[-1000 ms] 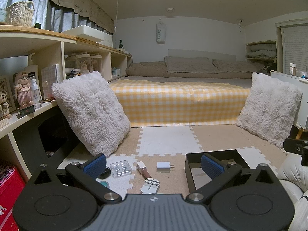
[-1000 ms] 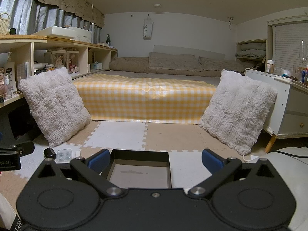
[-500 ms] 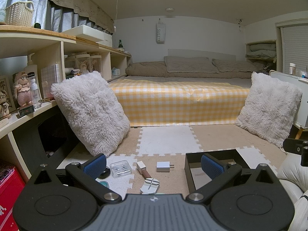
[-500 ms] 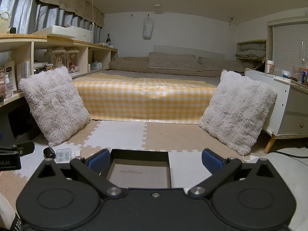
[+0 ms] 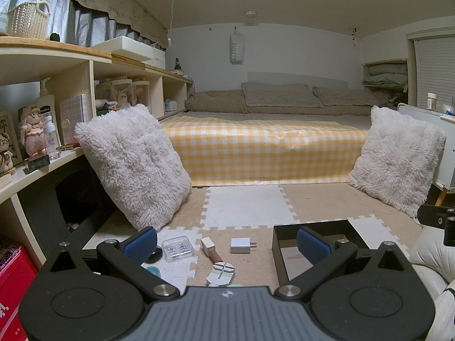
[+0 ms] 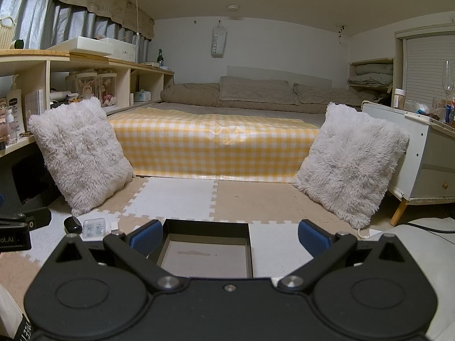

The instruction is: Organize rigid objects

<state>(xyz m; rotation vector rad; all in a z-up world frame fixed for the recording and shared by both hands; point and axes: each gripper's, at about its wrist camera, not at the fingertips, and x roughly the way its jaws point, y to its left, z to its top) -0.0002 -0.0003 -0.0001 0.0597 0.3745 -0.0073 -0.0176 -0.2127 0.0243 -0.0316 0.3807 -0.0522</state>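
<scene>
My left tool (image 5: 227, 240) and right tool (image 6: 229, 233) both gape wide, empty, above the black box (image 6: 207, 227) and white charger (image 5: 240, 245).

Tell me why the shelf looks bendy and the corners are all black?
In the left wrist view the fisheye lens curves the shelf and leaves dark corners; in the right wrist view the same curve bends the shelf, and glare shines on the yellow bed cover.

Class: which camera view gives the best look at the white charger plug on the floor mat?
The left wrist view: the white charger plug lies unobstructed, prongs visible. In the right wrist view it is not visible.
</scene>
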